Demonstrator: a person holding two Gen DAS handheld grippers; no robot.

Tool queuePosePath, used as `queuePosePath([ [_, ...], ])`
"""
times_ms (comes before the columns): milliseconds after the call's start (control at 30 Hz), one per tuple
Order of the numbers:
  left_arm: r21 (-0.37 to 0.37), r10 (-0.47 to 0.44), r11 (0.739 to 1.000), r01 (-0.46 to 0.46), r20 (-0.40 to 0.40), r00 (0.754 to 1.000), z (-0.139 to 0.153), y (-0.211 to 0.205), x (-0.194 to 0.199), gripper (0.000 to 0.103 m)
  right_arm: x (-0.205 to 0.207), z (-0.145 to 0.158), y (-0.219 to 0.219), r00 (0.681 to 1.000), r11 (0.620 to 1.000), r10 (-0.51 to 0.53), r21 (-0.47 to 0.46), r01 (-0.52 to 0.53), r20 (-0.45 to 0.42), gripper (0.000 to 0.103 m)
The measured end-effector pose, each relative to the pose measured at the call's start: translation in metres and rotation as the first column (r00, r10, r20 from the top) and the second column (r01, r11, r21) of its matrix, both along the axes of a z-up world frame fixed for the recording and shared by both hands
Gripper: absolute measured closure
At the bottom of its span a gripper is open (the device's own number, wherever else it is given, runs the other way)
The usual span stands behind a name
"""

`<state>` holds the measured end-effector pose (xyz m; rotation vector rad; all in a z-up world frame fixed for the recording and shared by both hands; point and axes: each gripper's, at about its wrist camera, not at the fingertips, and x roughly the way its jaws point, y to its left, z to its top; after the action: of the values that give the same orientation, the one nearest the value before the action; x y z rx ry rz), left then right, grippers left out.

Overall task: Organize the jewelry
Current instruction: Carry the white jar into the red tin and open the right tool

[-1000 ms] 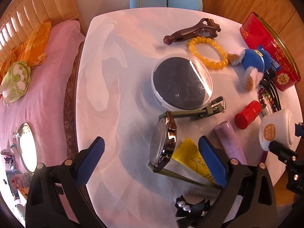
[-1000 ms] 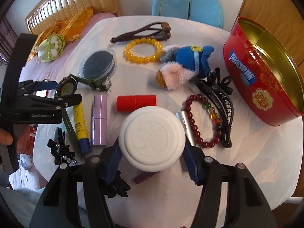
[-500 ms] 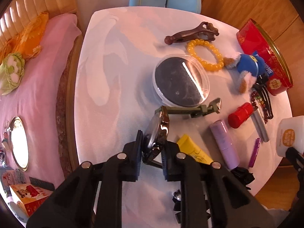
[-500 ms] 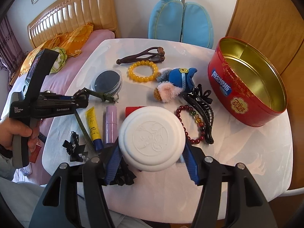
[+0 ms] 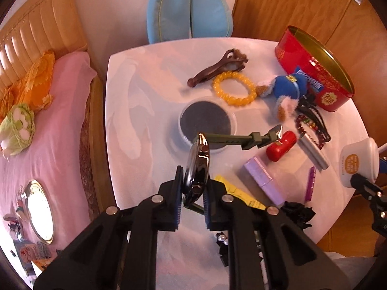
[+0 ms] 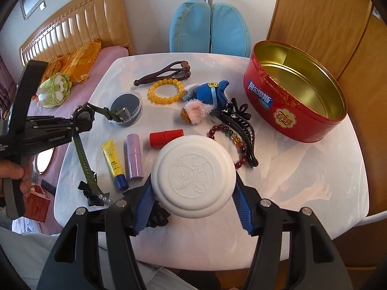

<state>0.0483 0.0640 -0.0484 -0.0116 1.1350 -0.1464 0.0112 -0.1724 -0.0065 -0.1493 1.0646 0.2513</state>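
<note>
My left gripper (image 5: 192, 188) is shut on a green-strapped wristwatch (image 5: 197, 166) and holds it above the white table; the watch also shows in the right wrist view (image 6: 83, 116), its strap hanging down. My right gripper (image 6: 193, 193) is shut on a white round jar (image 6: 193, 176), held above the table's near side; the jar also shows in the left wrist view (image 5: 360, 162). An open red tin (image 6: 295, 94) stands at the right. A yellow bead bracelet (image 6: 166, 93), a dark red bead bracelet (image 6: 229, 142) and a black hair claw (image 6: 239, 123) lie on the table.
On the table (image 6: 302, 174) lie a clear lidded dish (image 6: 127, 106), brown massager (image 6: 164, 72), blue plush toy (image 6: 208, 96), red cylinder (image 6: 165, 137), purple tube (image 6: 134, 155), yellow tube (image 6: 113, 162) and black bow (image 6: 93, 192). A bed (image 5: 48, 133) lies left, a blue chair (image 6: 209, 29) behind.
My left gripper closed on the watch and lifted it off the table. My right gripper rose and pulled back with the jar, widening the view.
</note>
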Motion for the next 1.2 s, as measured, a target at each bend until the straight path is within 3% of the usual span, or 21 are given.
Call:
queuePosePath([
  [200,0.008,-0.130,0.992,0.130,0.100,0.986,0.043,-0.049,0.008,0.088,-0.006,0.005,-0.036,0.996,0.996,-0.089,0.011,0.089,0.008,0.042],
  [333,0.010,-0.163,0.987,0.163,0.136,0.977,0.062,-0.085,0.010,0.088,-0.003,0.012,-0.069,0.994,0.994,-0.099,0.049,0.097,0.043,0.042],
  [767,0.031,-0.107,0.994,0.103,0.185,0.977,0.096,-0.210,0.015,0.089,0.030,0.049,-0.198,0.984,0.992,-0.047,0.123,0.026,0.172,0.042],
  [933,0.068,-0.142,0.989,0.131,0.191,0.971,0.105,-0.241,0.032,0.092,0.058,0.053,-0.216,0.980,0.987,-0.060,0.160,0.029,0.192,0.042],
  [1200,0.094,-0.224,0.974,0.208,0.220,0.949,0.115,-0.272,0.093,0.095,0.116,0.054,-0.221,0.974,0.984,-0.095,0.166,0.061,0.205,0.042],
])
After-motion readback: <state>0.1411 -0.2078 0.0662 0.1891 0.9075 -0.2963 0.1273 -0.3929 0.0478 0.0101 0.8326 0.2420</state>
